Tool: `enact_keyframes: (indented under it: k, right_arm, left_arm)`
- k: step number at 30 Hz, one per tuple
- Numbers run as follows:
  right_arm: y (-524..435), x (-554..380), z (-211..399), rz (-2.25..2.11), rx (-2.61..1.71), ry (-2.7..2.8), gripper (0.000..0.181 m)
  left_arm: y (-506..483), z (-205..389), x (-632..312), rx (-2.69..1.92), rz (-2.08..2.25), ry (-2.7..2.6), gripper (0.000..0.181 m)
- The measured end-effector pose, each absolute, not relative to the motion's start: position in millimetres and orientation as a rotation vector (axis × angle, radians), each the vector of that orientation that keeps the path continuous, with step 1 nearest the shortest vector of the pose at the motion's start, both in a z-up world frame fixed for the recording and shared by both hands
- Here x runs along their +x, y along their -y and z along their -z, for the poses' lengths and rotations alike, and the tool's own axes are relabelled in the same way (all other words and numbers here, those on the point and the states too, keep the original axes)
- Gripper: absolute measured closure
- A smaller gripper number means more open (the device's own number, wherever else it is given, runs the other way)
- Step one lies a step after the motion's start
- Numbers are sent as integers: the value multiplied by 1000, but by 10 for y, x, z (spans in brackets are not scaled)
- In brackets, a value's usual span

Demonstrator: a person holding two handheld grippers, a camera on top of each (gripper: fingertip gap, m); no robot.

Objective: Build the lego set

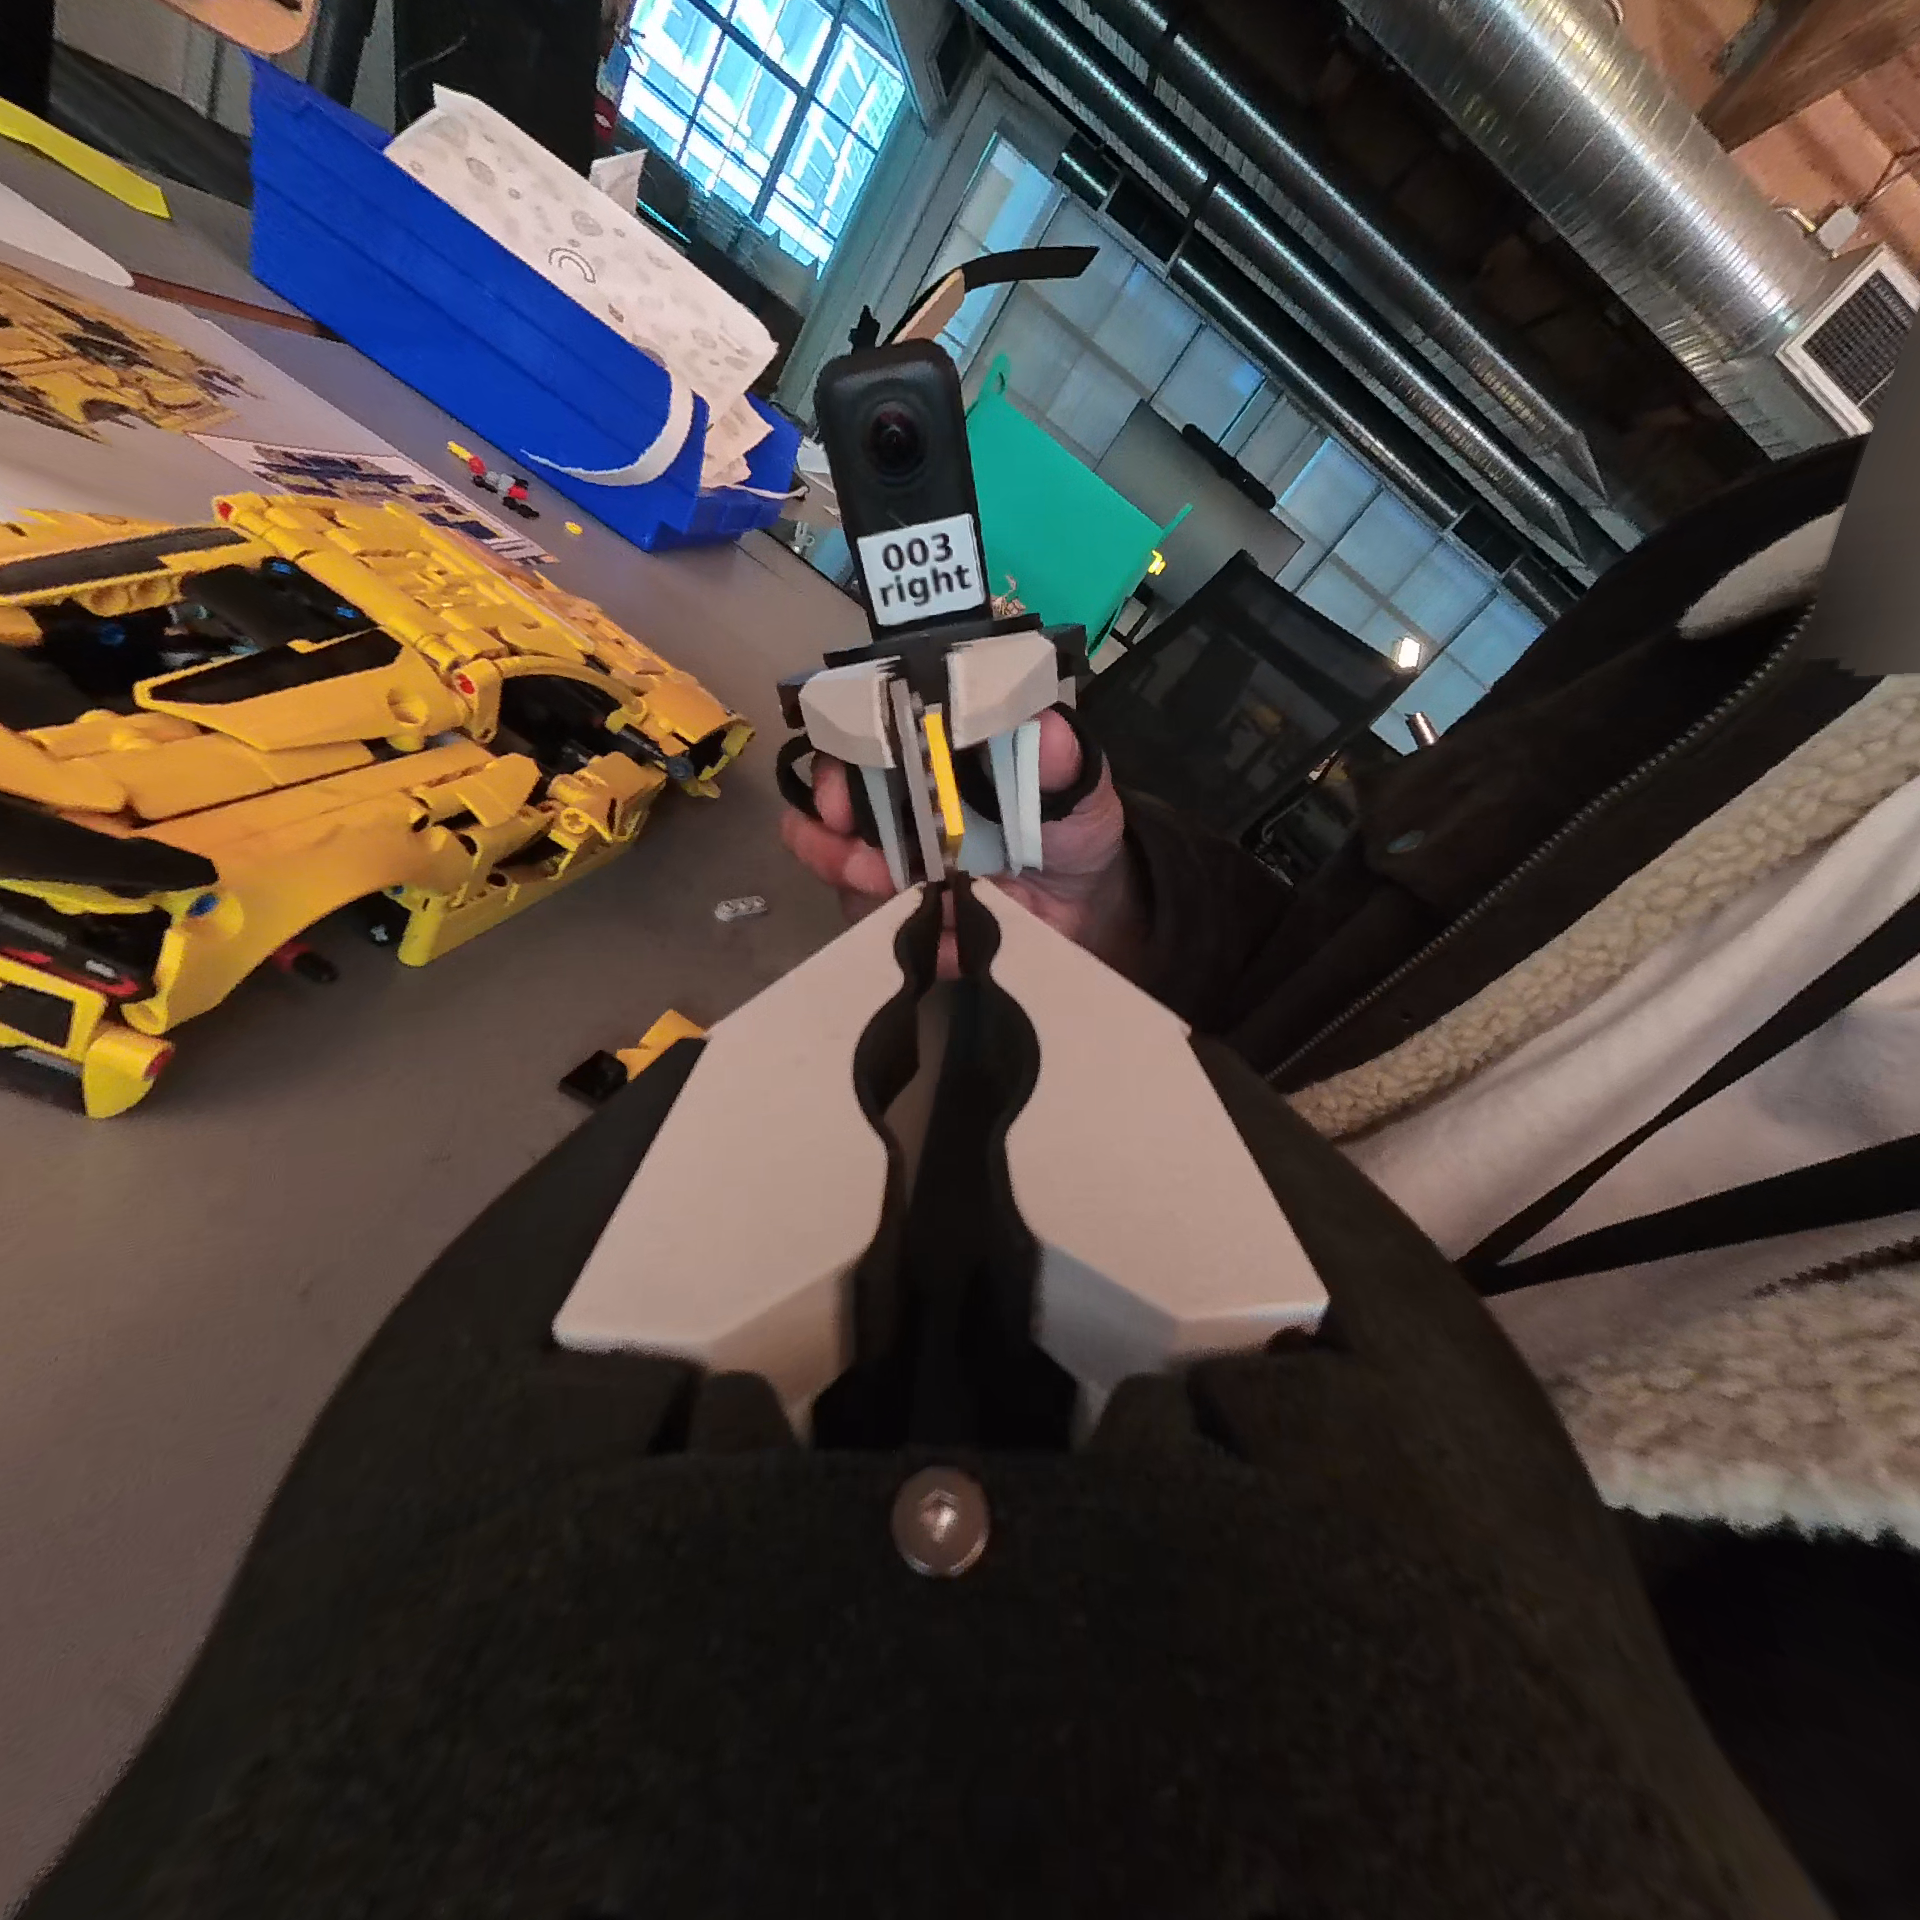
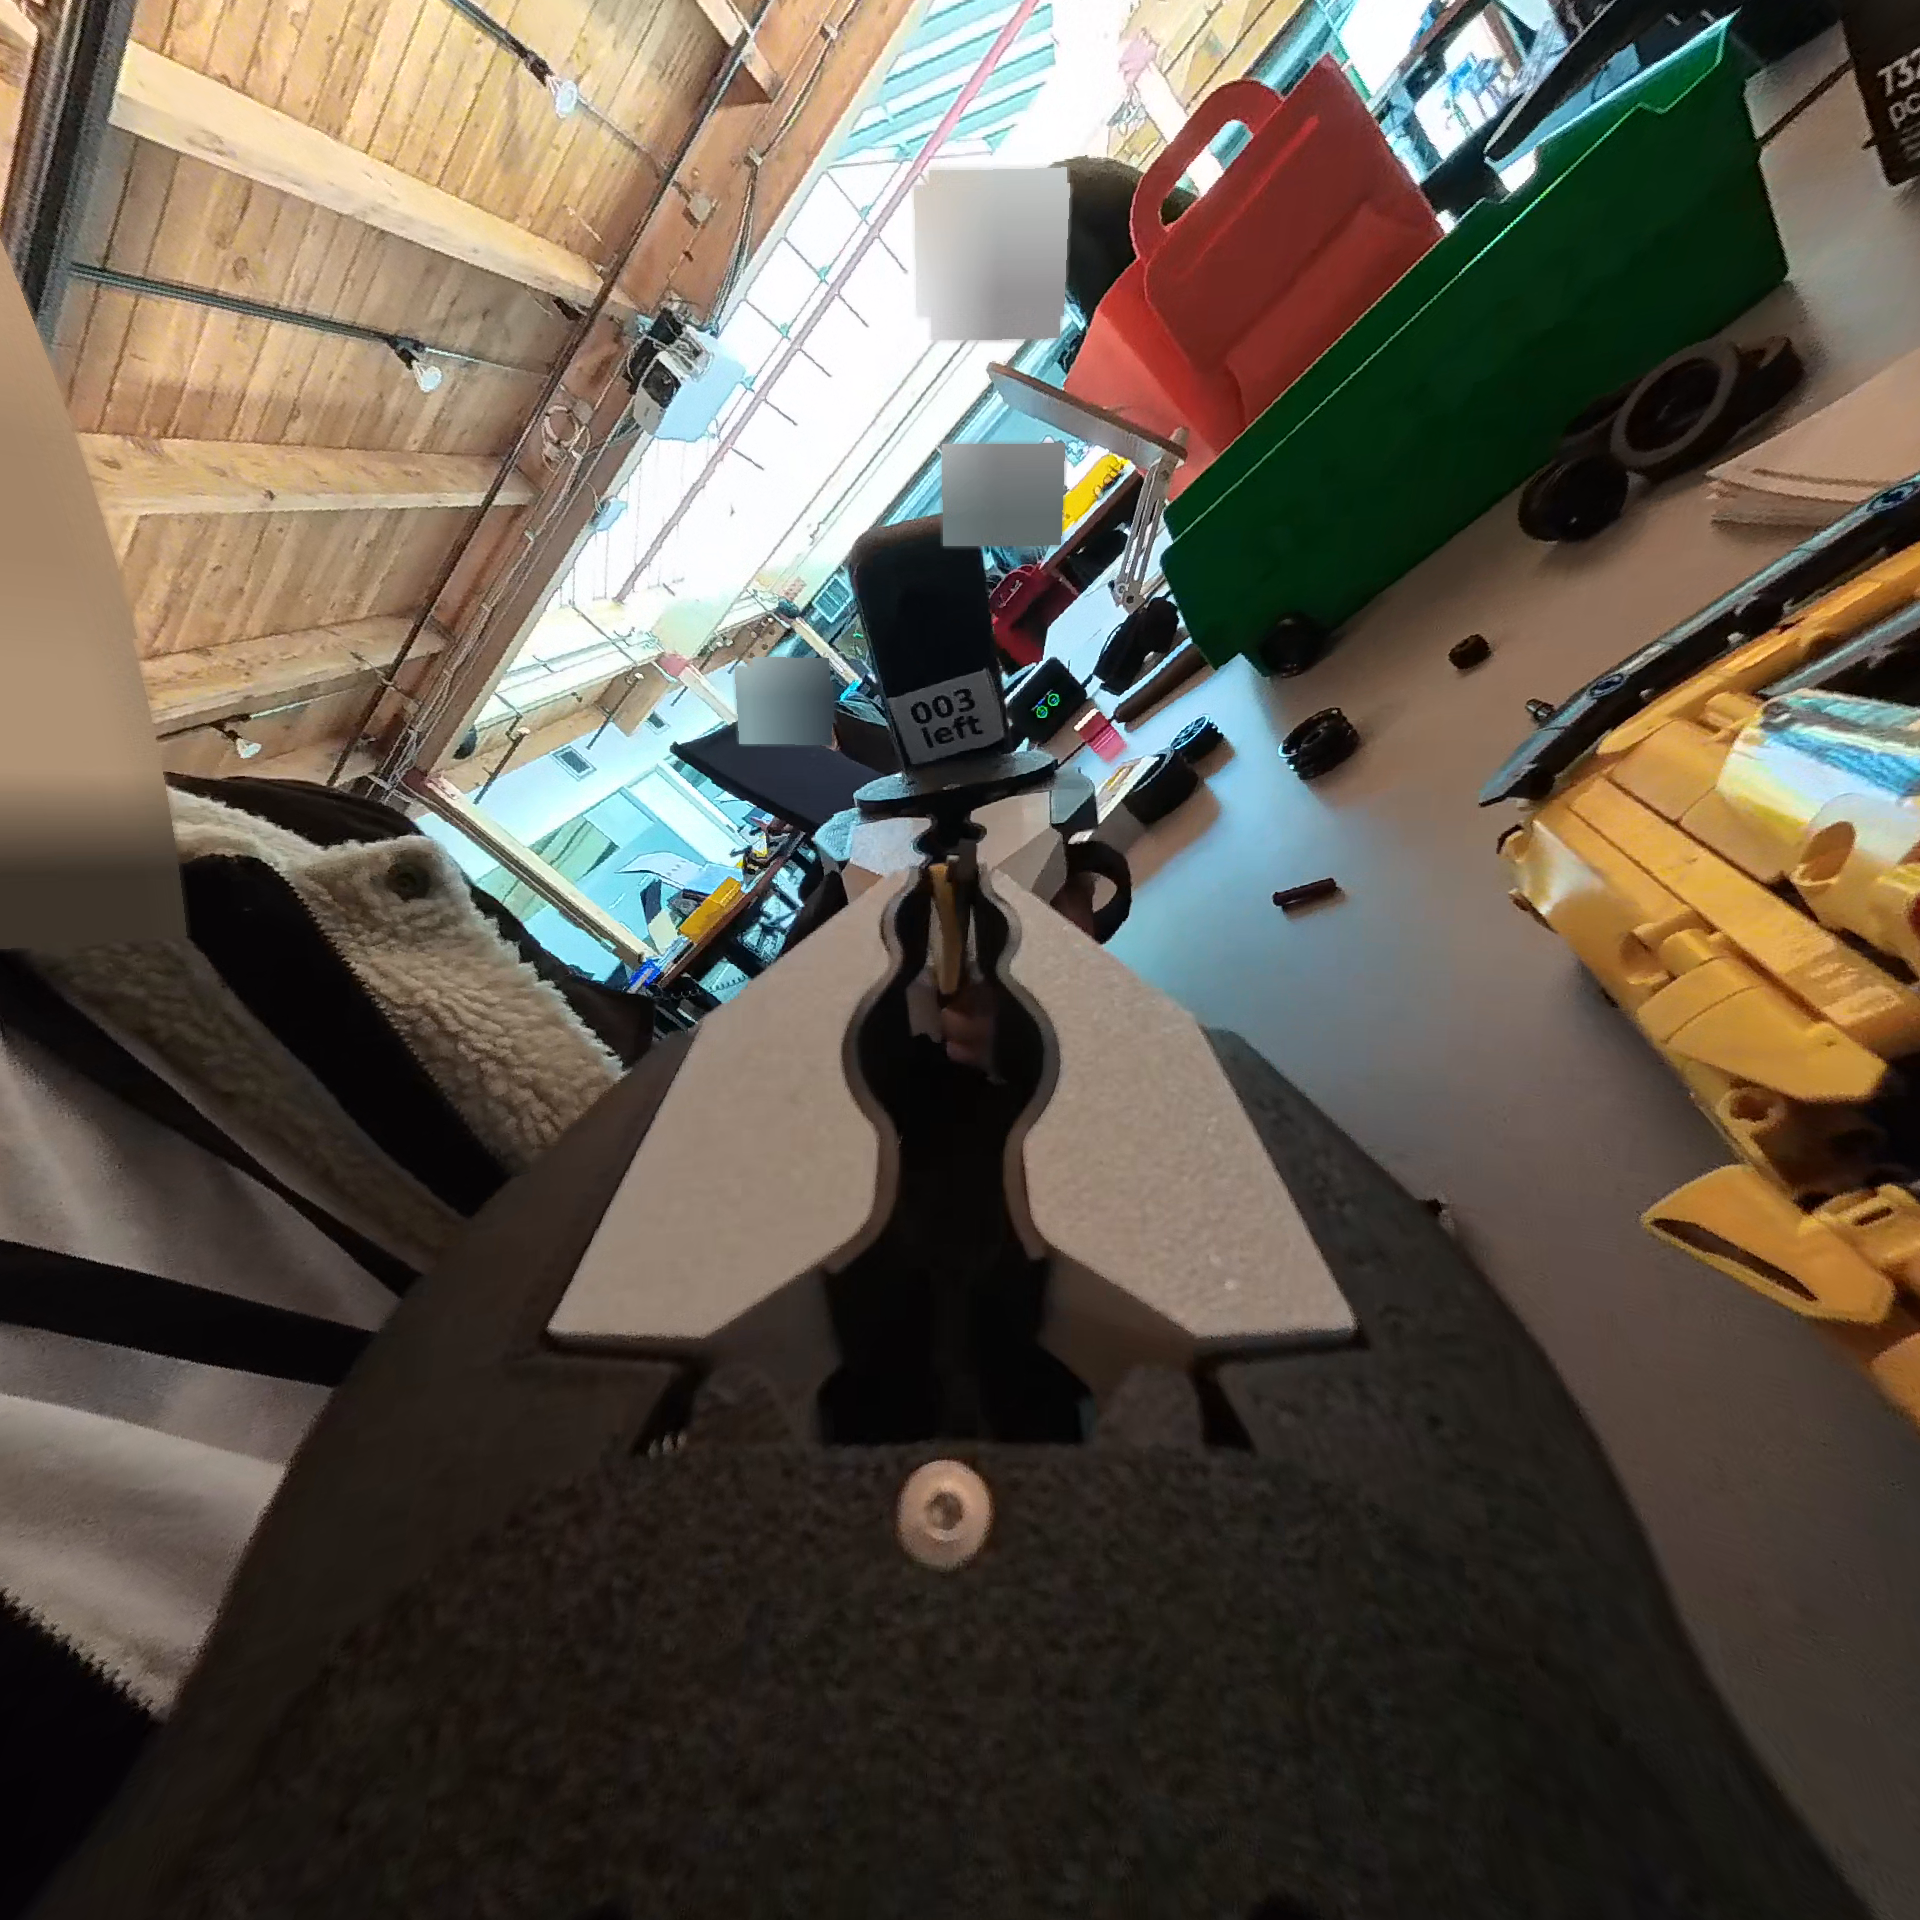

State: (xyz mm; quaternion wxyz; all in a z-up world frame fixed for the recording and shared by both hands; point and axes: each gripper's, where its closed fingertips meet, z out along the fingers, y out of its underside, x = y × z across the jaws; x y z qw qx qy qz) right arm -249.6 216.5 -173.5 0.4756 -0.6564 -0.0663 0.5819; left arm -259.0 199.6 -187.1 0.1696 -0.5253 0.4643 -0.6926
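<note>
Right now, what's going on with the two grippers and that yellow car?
A person holds both grippers up off the table, tip to tip. The right gripper is shut on a thin yellow Lego piece, and the left gripper meets it at the tips, its fingers nearly closed; whether it also grips is unclear. The partly built yellow Lego car sits untouched on the grey table, with loose black wheels scattered beside it.
</note>
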Motion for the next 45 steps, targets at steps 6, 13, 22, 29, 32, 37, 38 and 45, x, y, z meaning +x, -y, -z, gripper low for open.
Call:
enact_keyframes:
  k: [6,13,22,29,32,37,38,45]
  right_arm:
    - [-2185,-2450,1730,-1421,-1590,128,174]
    - [-2189,-2385,1679,-1365,-1550,129,174]
    - [-2182,-2469,1695,-1294,-1562,205,174]
    - [-2166,-2481,1707,-1333,-1568,207,175]
    - [-2171,-2470,1724,-1280,-1580,227,175]
    - [-2282,-2430,1806,-1332,-1629,106,175]
    - [-2309,-2384,1785,-1278,-1616,105,163]
    - [-2453,-2221,1987,-239,-1715,537,140]
  left_arm:
    - [-2031,1848,-2558,-1506,2003,-1267,180]
    - [-2038,1797,-2454,-1477,1993,-1208,156]
    - [-2061,1734,-2420,-1432,1979,-1159,173]
    - [-2044,1742,-2434,-1401,1887,-1207,175]
    - [-2050,1759,-2425,-1417,1890,-1208,175]
    - [-2185,1840,-2408,-1551,2014,-1121,175]
    - [-2247,1853,-2411,-1582,2050,-1072,175]
    - [-2557,2016,-2391,-1798,2285,-760,176]
